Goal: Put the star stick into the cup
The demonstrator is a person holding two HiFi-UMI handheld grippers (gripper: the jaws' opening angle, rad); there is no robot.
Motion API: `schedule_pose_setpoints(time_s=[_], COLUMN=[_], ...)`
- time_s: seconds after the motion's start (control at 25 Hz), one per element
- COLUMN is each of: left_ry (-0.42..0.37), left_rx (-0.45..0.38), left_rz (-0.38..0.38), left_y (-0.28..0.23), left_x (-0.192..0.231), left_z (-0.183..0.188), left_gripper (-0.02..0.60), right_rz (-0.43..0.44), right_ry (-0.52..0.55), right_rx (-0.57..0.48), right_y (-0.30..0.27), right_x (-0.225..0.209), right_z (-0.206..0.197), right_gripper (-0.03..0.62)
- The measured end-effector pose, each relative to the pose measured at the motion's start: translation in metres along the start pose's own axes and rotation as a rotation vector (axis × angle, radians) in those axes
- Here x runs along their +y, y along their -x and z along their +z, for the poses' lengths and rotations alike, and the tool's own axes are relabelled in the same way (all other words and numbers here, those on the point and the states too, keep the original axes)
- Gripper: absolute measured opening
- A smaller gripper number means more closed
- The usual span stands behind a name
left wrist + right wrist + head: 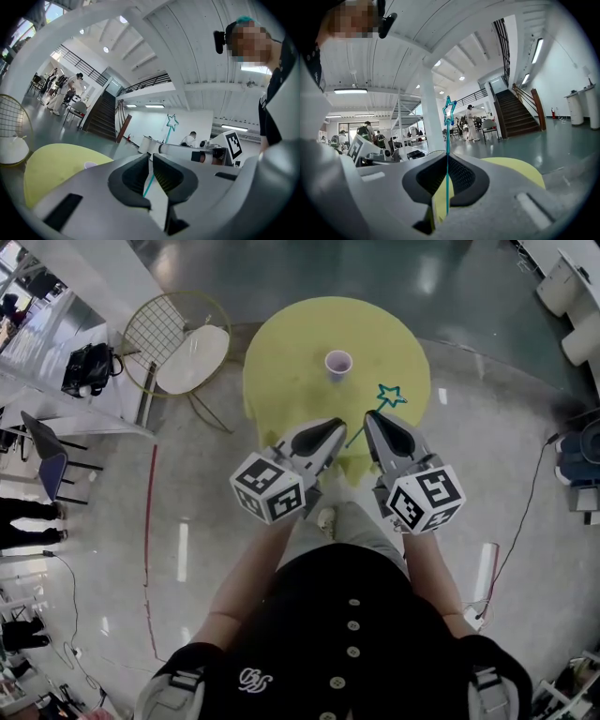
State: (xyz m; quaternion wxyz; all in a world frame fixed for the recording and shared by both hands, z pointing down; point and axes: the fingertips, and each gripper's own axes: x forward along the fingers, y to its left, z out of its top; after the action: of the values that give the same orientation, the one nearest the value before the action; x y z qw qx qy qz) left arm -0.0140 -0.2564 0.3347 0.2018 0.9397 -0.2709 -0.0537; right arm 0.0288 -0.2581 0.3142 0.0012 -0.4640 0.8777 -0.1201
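The teal star stick [390,395] hangs over the right side of the round yellow table [291,381], its star end pointing away from me. My right gripper [372,416] is shut on the thin shaft. In the right gripper view the stick [448,140] rises straight out of the right gripper [447,157], with the star on top. A small purple-rimmed cup [338,363] stands upright on the table, beyond and left of the star. My left gripper [339,424] is beside the right one with its jaws together. From its own view the star stick [171,123] stands ahead of the left gripper [150,157], with part of the shaft showing through the slit.
A wire chair [178,338] with a white seat stands left of the table. A red line [148,521] and cables run over the glossy floor. Desks and people are at the far left. A staircase [518,112] rises in the background.
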Motion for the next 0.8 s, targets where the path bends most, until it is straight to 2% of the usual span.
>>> schedule_pose_setpoints(time_s=[0.4,0.8], left_ry=[0.018,0.053], left_rx=[0.006,-0.011], left_rz=[0.039,0.111], left_y=[-0.017,-0.06], left_x=[0.024,0.065], left_z=[-0.007,0.001], left_gripper=[0.034,0.034], right_rz=[0.021,0.074], right_ry=[-0.014,-0.025], right_rx=[0.014,0.062], right_y=[-0.021,-0.062], right_x=[-0.023,-0.076], right_z=[-0.009,-0.005], right_gripper=[0.009,0.009])
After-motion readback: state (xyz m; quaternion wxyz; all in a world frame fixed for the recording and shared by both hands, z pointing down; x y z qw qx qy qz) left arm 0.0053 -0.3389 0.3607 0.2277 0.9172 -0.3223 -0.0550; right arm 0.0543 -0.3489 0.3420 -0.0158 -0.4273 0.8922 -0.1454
